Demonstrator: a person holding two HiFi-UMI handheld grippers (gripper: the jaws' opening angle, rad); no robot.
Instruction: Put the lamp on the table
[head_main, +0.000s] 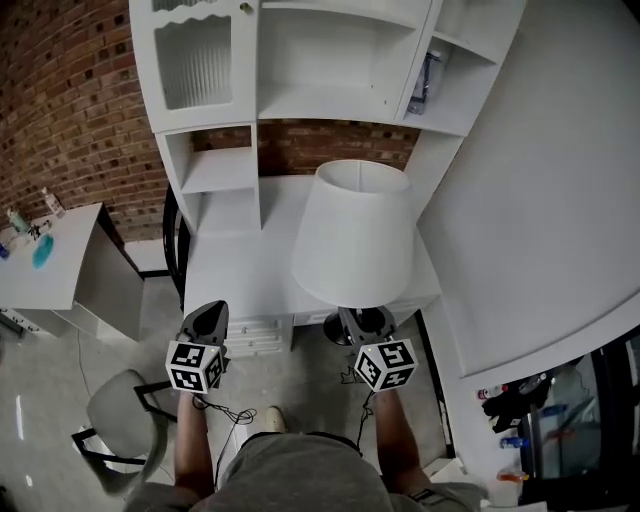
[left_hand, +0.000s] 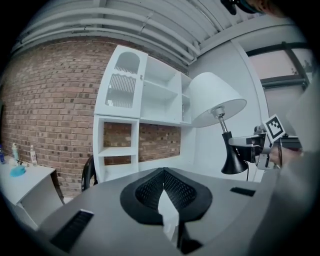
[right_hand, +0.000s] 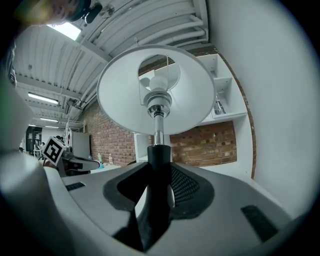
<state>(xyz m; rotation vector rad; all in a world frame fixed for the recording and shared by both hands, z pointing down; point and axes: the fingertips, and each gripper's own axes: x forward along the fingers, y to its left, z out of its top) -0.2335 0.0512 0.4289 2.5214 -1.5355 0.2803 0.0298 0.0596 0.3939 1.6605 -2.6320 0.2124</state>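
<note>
Lamp (head_main: 355, 235): white shade, black neck and flared black foot, long axis upright. It is carried off the ground by the right hand-held gripper (head_main: 362, 322), whose jaws stand part open and clamped on the black neck just below the metal stem. The right gripper view shows the neck filling the gap between the pads.

Left hand-held gripper (head_main: 207, 318): jaws together at the tips, nothing between them. It sits level with the right one and well apart from the lamp, so I count the right hand as the only one that matters here.

Worktop (head_main: 240, 265): white desk surface under the shelf unit (head_main: 300, 70), straight ahead of both hands. From the head view, the shade overhangs its right part while the foot hangs at the near edge. I judge the foot needs to go forward, then down, with the axis kept vertical.
</note>
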